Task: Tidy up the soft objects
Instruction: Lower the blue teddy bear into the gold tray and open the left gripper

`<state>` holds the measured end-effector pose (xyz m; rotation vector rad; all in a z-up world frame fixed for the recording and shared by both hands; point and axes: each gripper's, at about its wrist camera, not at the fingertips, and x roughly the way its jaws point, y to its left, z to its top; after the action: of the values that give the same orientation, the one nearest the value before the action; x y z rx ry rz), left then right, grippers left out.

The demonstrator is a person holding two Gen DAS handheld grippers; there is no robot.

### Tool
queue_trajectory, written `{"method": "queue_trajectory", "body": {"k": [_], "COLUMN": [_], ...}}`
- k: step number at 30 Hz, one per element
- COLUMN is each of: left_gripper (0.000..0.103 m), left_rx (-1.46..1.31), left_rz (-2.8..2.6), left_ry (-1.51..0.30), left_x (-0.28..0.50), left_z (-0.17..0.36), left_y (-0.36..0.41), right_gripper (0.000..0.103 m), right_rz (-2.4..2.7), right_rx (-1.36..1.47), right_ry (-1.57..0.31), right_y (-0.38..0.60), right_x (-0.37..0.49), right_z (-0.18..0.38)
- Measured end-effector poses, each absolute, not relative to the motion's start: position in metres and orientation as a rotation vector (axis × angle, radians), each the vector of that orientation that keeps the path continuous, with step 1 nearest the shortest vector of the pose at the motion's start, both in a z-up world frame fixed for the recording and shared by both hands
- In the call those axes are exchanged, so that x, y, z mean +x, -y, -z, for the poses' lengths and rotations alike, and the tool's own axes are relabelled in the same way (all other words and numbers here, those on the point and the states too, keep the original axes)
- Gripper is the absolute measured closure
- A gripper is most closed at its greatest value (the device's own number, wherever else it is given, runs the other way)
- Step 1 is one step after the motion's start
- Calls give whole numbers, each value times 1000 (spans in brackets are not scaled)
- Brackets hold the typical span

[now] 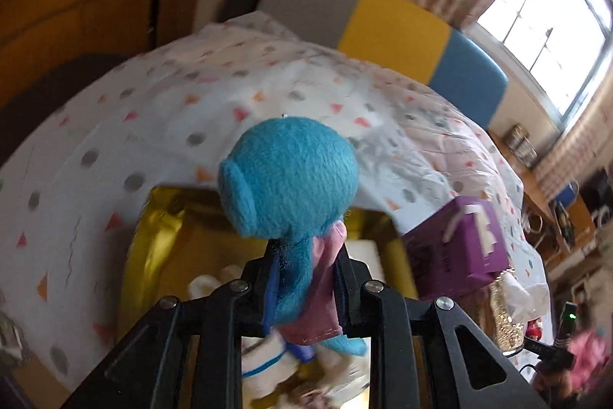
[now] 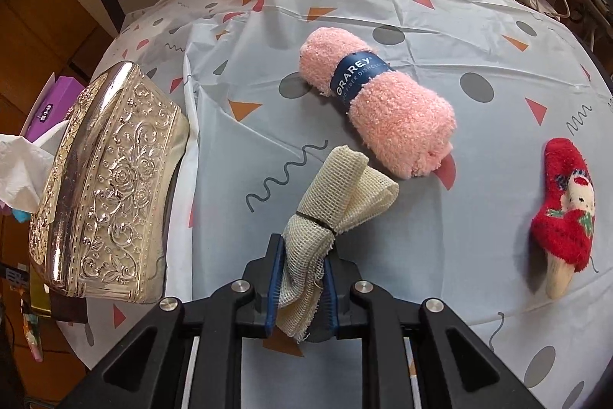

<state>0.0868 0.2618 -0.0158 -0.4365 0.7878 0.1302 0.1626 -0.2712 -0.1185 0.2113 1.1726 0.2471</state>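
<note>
My left gripper [image 1: 304, 278] is shut on a blue plush toy [image 1: 289, 179] with a pink garment, gripped by its body with the round head sticking up. It hangs over a gold box [image 1: 153, 248] that holds white plush items. My right gripper [image 2: 302, 278] is shut on a cream mesh cloth bundle [image 2: 337, 198] tied with a black band, just above the patterned tablecloth [image 2: 440, 6]. Beyond it lie a rolled pink towel [image 2: 383, 106] with a blue label and, at the right, a red Christmas sock [image 2: 563, 209].
An ornate silver tissue box [image 2: 111, 186] stands at the left of the right wrist view, with white tissue sticking out. A purple carton [image 1: 459, 248] sits beside the gold box. A headboard with grey, yellow and blue panels [image 1: 394, 22] rises behind the cloth; a window is at the right.
</note>
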Motion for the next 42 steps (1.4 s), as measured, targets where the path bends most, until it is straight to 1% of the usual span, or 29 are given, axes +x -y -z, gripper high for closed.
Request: {"method": "queue_trajectory", "body": {"k": [3,8,11,14,15,16,18,22,27,29,30,31,38,42], "left_gripper": [79,78,73,58,50,46,45,40,39,33,27,25,24,22], "left_rx": [-449,-451,-472,-495,-509,-519,-526,-509,-436,-403,-385,-368,-270,-211], "left_rz": [-151,-135,-150,-195,-209,-225,-251,-320,-377,-380,-384,-390,-375,-369], "left_ry": [-826,-917,-936,-942,-933,-921,-900,-852,-829,-817,-810,-802,-776,-753], "left_x": [66,56,46,37,32,28,20,5,-8,-12,-14,-16,-20,-23], "left_z": [34,60,70,74,75,74,73,63,51,48,46,44,35,31], "left_y": [-275,-283,-286,-288,-290,-290,-289,-284,-268,-260,-255,-252,-228,-215], "right_gripper": [85,85,85,85,84,84,84,84,84,84,84,85,87,87], "right_rz": [-249,-244,-238,-236,-235,-234,-230,-221,-206,-194,-185,-174,-106,-83], "right_rx": [204,175,168,166,166,167,169,165,165,166,163,158,146,118], "right_ry": [-1168,-1159,-1154,-1151,-1150,-1148,-1146,-1139,-1130,-1128,-1124,-1121,-1077,-1029], "right_y": [271,268,268,267,267,267,267,266,265,264,264,263,259,251], "right_x": [162,161,161,161,161,161,161,160,160,160,161,162,178,199], "right_z": [119,118,118,118,118,119,119,119,119,118,117,116,93,65]}}
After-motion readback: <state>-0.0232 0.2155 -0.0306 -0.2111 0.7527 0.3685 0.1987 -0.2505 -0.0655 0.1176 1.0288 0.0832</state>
